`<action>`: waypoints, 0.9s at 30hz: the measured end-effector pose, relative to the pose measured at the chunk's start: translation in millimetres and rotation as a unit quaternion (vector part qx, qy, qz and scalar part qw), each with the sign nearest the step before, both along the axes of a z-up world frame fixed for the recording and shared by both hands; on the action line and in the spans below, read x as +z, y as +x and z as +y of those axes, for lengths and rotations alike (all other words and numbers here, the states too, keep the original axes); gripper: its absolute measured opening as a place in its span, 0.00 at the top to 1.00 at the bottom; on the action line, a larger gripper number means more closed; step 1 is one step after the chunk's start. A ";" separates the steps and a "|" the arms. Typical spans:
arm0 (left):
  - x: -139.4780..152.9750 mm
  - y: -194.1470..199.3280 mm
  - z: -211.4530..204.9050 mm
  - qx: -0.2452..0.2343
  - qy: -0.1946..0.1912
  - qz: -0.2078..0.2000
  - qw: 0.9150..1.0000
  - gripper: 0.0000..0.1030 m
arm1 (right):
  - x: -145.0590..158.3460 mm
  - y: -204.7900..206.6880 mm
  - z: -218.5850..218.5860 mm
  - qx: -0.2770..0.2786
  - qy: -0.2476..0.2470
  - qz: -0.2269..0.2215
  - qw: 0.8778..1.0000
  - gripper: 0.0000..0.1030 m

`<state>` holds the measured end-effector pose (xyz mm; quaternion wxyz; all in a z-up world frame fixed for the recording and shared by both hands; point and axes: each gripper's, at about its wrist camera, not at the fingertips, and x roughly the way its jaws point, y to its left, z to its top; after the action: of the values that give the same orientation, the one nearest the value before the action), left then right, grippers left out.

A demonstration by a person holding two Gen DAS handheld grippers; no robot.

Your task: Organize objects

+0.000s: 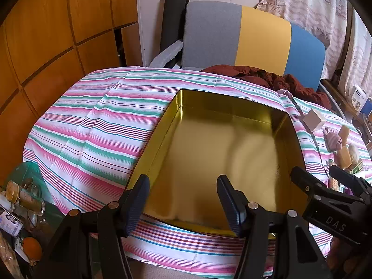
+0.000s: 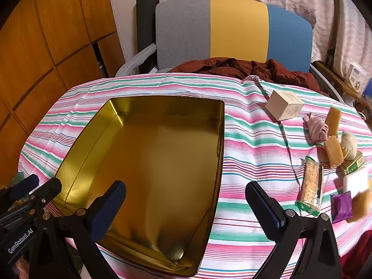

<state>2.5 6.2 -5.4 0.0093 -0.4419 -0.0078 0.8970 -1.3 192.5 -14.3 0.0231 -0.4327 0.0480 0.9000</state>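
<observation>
An empty gold tin box [image 1: 176, 107] [image 2: 116, 107] lies open on the striped tablecloth [image 1: 93, 127] [image 2: 251, 144]. My left gripper [image 1: 183, 200] is open and empty over the tin's near edge. My right gripper [image 2: 186, 207] is open and empty over the tin's near right rim; it also shows in the left wrist view [image 1: 323, 179]. To the tin's right lie a cream cube box [image 2: 284, 107], a pink knotted cloth [image 2: 317, 129], yellow soap bars [image 2: 333, 152], a cereal bar [image 2: 310, 186], a white block [image 2: 355, 181] and a purple packet [image 2: 341, 205].
A grey, yellow and blue chair [image 2: 232, 28] with a dark red jacket [image 2: 255, 68] stands behind the table. Wooden cabinets [image 1: 46, 34] are on the left. Jars and an orange [image 1: 32, 247] sit low at the left. Boxes [image 2: 358, 75] sit on a shelf at the right.
</observation>
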 end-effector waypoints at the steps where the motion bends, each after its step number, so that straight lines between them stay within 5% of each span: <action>1: 0.1 0.4 0.4 0.001 -0.002 0.001 1.000 0.41 | 0.1 0.1 0.2 0.000 0.000 0.000 1.000 0.00; 17: 1.0 3.1 12.1 -0.009 -0.001 0.002 1.000 0.41 | 9.3 10.2 13.8 -0.008 -0.005 0.017 1.000 0.00; 27: -2.2 8.3 49.2 -0.055 -0.006 -0.001 0.998 0.41 | 23.0 38.2 68.8 -0.062 0.003 0.050 0.997 0.00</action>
<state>10.7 55.4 -7.6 0.0564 -0.4428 0.0221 0.8946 36.8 261.3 8.7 0.0778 -0.3830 0.0731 0.9175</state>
